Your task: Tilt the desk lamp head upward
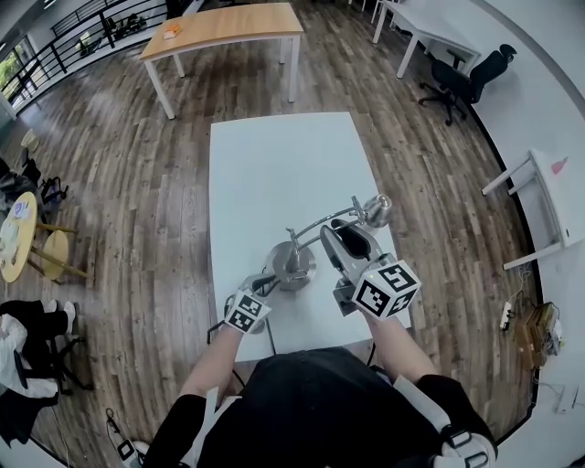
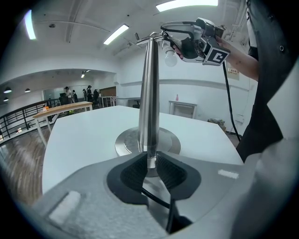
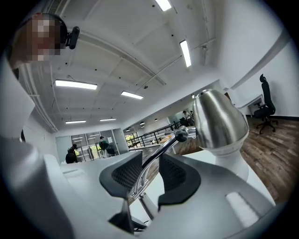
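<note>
A chrome desk lamp stands on the white table. Its round base is near the front edge, and its curved arm runs right to the lamp head. My left gripper is shut on the upright pole just above the base. My right gripper straddles the thin lamp arm just behind the head. Its jaws are open: the rod lies along the left pad, with a gap to the right pad. In the head view the left gripper sits low at the base and the right gripper higher, on the arm.
Wooden floor surrounds the table. A wood-topped table stands behind, a black office chair at the back right, a white desk at the right and small round tables at the left. The person's body is against the near table edge.
</note>
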A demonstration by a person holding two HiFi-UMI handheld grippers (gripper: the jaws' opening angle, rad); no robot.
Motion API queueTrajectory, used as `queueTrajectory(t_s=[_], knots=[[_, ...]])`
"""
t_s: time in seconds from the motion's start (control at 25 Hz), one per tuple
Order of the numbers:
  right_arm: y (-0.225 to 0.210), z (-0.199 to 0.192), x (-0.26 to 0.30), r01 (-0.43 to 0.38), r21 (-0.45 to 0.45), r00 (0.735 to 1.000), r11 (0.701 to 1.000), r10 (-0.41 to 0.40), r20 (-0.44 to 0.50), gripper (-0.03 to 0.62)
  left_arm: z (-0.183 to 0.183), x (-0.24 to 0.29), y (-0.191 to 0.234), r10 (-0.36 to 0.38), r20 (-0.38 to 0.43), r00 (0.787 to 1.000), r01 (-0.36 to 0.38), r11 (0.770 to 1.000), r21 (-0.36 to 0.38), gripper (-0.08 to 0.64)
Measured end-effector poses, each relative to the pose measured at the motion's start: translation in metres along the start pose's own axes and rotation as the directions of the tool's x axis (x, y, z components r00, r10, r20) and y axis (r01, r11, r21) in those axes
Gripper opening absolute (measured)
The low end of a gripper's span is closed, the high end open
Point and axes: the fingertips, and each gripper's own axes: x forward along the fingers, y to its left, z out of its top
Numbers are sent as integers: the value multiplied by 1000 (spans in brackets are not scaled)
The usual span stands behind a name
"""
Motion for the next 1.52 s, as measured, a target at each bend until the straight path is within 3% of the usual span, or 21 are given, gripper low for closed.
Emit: queueTrajectory(t_s=[0.28, 0.72, 1.52], knots=[[25, 13, 11, -70, -79, 997, 994, 71, 12, 84, 2, 0, 0, -17, 16, 1000, 17, 1000, -1, 64], [49, 15, 19, -104, -170, 994, 980, 106, 6, 72, 1, -2, -1, -27, 30, 999, 27, 1000, 2, 64], [85, 13, 40, -205, -212, 978, 955, 206, -17, 35, 1, -4, 3, -35, 38, 999, 34, 999, 3, 64]])
